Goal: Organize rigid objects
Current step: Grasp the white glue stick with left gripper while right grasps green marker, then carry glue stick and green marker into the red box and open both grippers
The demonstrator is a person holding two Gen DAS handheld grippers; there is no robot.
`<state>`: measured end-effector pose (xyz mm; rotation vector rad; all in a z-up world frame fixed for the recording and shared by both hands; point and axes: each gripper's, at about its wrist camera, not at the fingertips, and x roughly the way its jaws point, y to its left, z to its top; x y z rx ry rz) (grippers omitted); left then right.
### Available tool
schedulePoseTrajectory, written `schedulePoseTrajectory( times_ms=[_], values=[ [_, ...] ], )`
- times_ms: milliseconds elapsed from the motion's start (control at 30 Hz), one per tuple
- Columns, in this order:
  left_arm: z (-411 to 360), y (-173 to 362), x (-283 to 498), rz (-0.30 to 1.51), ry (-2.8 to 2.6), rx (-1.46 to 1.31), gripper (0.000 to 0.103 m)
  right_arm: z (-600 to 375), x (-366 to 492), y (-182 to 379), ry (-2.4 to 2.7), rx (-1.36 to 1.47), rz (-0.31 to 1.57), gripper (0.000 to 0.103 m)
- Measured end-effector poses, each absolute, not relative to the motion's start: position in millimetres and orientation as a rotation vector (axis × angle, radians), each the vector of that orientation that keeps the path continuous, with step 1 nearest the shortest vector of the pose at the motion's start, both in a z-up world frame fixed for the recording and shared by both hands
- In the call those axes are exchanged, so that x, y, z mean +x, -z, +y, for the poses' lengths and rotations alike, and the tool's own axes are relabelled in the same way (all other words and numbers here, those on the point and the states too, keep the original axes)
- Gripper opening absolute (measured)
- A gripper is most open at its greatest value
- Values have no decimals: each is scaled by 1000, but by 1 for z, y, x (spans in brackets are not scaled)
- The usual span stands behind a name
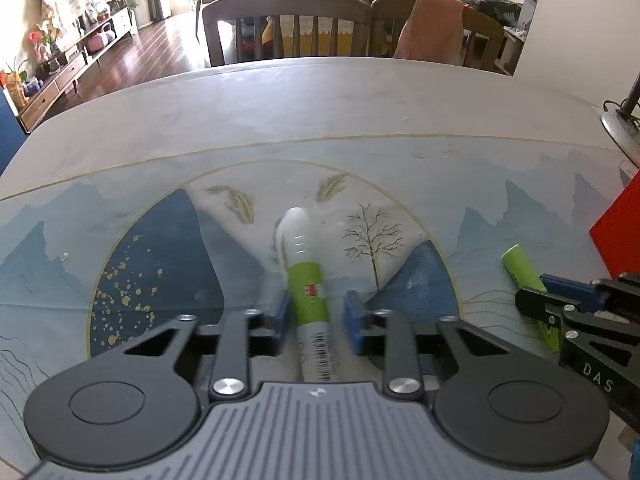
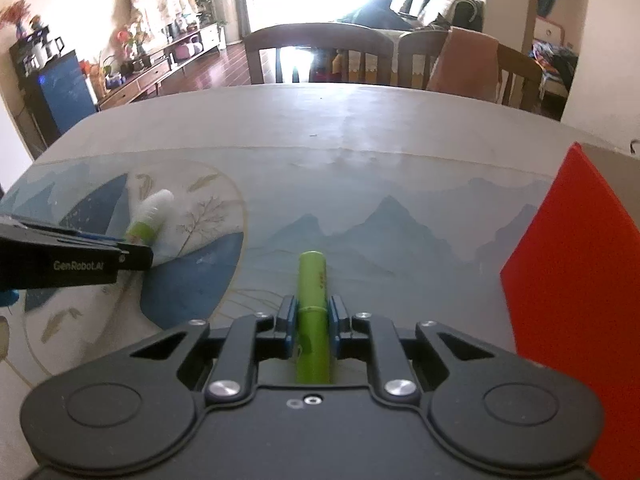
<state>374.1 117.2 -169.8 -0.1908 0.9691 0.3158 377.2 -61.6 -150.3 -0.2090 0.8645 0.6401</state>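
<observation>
A white tube with a green label (image 1: 306, 280) lies on the patterned table mat (image 1: 160, 280), pointing away from me. My left gripper (image 1: 316, 312) is open, its blue pads on either side of the tube with gaps. A slim green tube (image 2: 312, 312) sits between the blue pads of my right gripper (image 2: 313, 322), which is shut on it. In the left wrist view the green tube (image 1: 524, 276) and right gripper (image 1: 568, 300) show at the right. In the right wrist view the white tube (image 2: 150, 216) and left gripper (image 2: 132, 252) show at the left.
A red box (image 2: 576, 300) stands on the table at the right, close to the right gripper; it also shows in the left wrist view (image 1: 620, 232). Wooden chairs (image 1: 286, 28) stand at the table's far edge. A lamp base (image 1: 620, 128) sits at the far right.
</observation>
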Motion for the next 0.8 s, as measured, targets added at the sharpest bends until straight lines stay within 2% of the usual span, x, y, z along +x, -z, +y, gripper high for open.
schedulePoseTrajectory(
  times_ms=[67,367,800],
  values=[
    [119,168,373,967,-305,-217,18,-64,376,149,-628,-184,880,15],
    [109,159,351,960,-271,-263,17,-76,354,127,-620,-84,906,15],
    [85,106,290,897,-179,-326,17,-101,287,67,-591,-42,866,15]
  ],
)
